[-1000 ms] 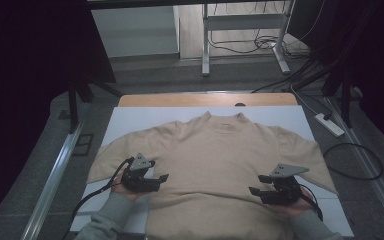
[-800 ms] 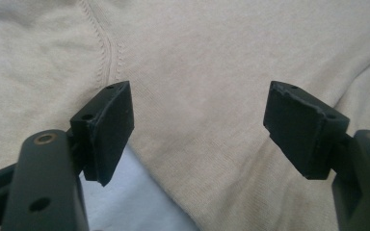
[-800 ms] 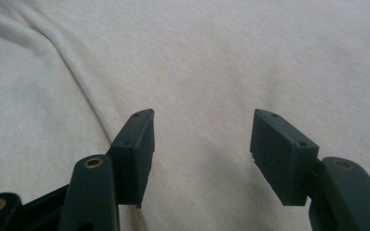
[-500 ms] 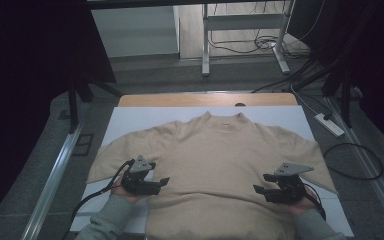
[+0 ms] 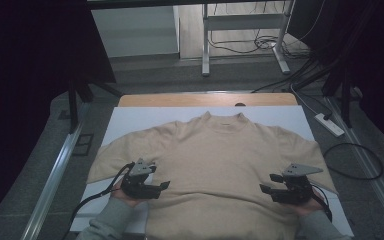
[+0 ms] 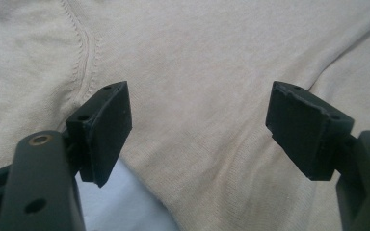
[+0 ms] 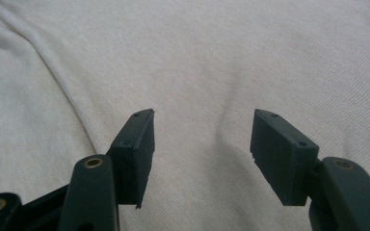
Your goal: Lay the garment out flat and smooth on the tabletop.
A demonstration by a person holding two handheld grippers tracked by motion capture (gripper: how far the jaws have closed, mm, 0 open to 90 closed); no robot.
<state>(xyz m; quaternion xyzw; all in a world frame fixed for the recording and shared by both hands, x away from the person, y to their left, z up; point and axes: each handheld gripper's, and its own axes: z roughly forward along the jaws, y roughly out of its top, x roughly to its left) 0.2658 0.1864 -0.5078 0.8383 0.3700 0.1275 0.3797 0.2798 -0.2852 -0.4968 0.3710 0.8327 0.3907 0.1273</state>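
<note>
moved: nothing | left hand-held gripper [image 5: 161, 186]: released over sweater [image 5: 220, 165] | right hand-held gripper [image 5: 270, 184]: released over sweater

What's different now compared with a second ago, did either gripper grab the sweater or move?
Hardly anything changed. The left gripper and right gripper hover in about the same spots over the sweater's lower sides, jaws spread with nothing between the pads. The sweater lies flat on the white board as before.

grey floor [image 5: 145, 75]; dark curtains [image 5: 30, 60]
</note>
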